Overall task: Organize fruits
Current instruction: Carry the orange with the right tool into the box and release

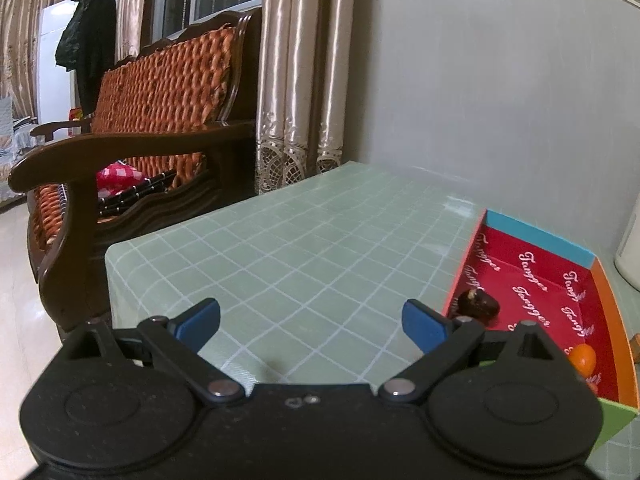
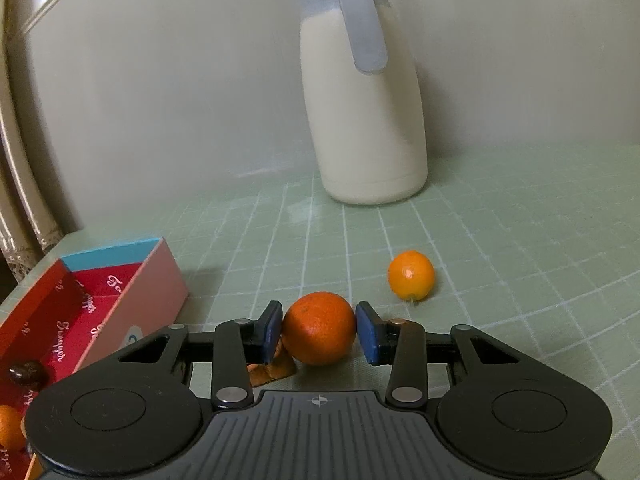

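We're in a home here, a living room by the look of it. There's a carved dark-wood sofa point(image 1: 132, 152) with woven orange-brown cushions, shiny beige curtains point(image 1: 304, 68) with lace hems hanging beside the window, and a dark garment point(image 1: 90, 36) dangling from a hanger at the back. The table wears a pale green grid-pattern cloth point(image 1: 300, 248) (very domestic), and a cream thermos jug point(image 2: 362, 96) stands against the grey wall.

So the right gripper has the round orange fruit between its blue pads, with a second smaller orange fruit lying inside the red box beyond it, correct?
Not quite. In the right wrist view the smaller orange fruit lies on the green checked tablecloth, outside the red box. The right gripper does have the round orange fruit between its pads.
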A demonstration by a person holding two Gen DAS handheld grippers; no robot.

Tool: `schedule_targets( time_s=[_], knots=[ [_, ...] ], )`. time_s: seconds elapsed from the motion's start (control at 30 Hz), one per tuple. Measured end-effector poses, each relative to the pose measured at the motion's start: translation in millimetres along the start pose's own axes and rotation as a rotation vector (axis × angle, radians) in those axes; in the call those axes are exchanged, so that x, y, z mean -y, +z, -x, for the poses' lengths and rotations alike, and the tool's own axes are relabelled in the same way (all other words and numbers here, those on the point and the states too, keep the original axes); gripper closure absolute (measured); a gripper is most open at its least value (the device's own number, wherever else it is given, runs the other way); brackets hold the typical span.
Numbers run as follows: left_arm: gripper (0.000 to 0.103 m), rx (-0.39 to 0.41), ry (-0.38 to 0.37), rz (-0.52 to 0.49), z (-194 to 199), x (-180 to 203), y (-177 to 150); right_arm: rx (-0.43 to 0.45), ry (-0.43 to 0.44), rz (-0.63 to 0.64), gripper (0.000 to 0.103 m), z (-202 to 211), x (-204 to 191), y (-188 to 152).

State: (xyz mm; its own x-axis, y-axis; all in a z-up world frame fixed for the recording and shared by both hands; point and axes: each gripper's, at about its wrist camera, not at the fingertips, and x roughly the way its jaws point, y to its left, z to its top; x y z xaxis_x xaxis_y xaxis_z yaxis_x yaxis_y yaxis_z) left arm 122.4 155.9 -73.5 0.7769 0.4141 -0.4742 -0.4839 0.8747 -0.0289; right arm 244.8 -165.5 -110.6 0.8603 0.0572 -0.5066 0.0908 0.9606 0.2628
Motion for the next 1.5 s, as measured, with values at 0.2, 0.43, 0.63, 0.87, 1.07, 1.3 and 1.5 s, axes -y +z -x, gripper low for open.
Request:
schedule_targets(
  time_s=[0.2,0.43,0.63,0.87,1.07,1.3,1.5],
  knots=[
    [0.009,0.007,0.051,0.015,0.9,-7.2,0.7,0.100,0.101,0.056,0.063,27.7,-17.3,1.9],
    [0.009,-0.014,0.103,0.063,-1.7,-23.9,3.3,0.152,0.335,0.128,0.063,56.2,-51.3,-4.2],
    [0.009,-0.020,0.118,0.054,-1.3,-27.8,1.8,0.097,0.469,0.231,0.063,63.2,-85.9,-22.6],
    [0.009,-0.025,0.121,0.062,-2.1,-34.1,1.5,0.049,0.504,0.308,0.062,63.1,-107.3,-37.6],
    [0.009,-0.023,0.118,0.064,-0.3,-33.0,1.3,0.144,0.461,0.302,0.021,73.9,-104.7,-39.3],
    [0.009,-0.017,0.120,0.049,-0.8,-29.3,0.7,0.192,0.404,0.241,0.019,81.6,-81.7,-25.9],
    [0.009,0.004,0.115,0.027,1.8,-21.9,0.6,0.302,0.228,0.278,0.000,98.9,-63.8,-26.0]
  ],
)
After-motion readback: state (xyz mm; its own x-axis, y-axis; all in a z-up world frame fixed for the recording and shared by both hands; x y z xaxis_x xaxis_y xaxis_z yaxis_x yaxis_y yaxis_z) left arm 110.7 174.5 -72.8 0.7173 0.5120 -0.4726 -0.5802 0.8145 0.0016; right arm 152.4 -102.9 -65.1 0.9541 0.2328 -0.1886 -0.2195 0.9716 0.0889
